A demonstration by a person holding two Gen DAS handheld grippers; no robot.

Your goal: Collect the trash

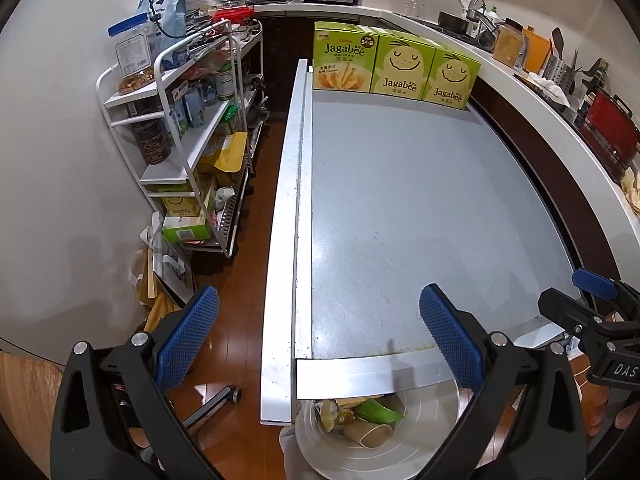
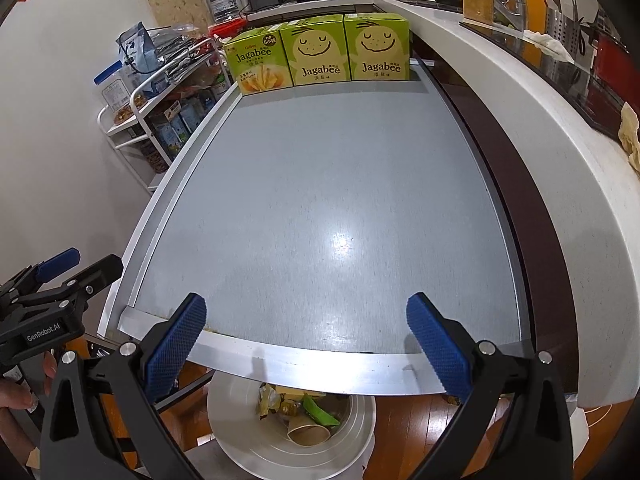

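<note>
A white bin (image 1: 424,436) (image 2: 248,436) stands on the floor just below the near edge of the grey table (image 1: 420,208) (image 2: 320,200). In it lie a paper cup (image 1: 370,434) (image 2: 310,434), a green wrapper (image 1: 378,410) (image 2: 320,412) and yellow wrappers (image 2: 268,400). My left gripper (image 1: 320,332) is open and empty above the table's near left corner and the bin. My right gripper (image 2: 306,336) is open and empty above the table's near edge. Each gripper shows at the edge of the other's view (image 1: 592,312) (image 2: 60,280).
Three green Jagabee boxes (image 1: 392,64) (image 2: 320,54) stand in a row at the table's far edge. A white shelf cart (image 1: 180,128) full of goods stands left of the table. A white counter (image 2: 540,128) with kitchenware curves along the right. A wooden floor (image 1: 236,304) runs between cart and table.
</note>
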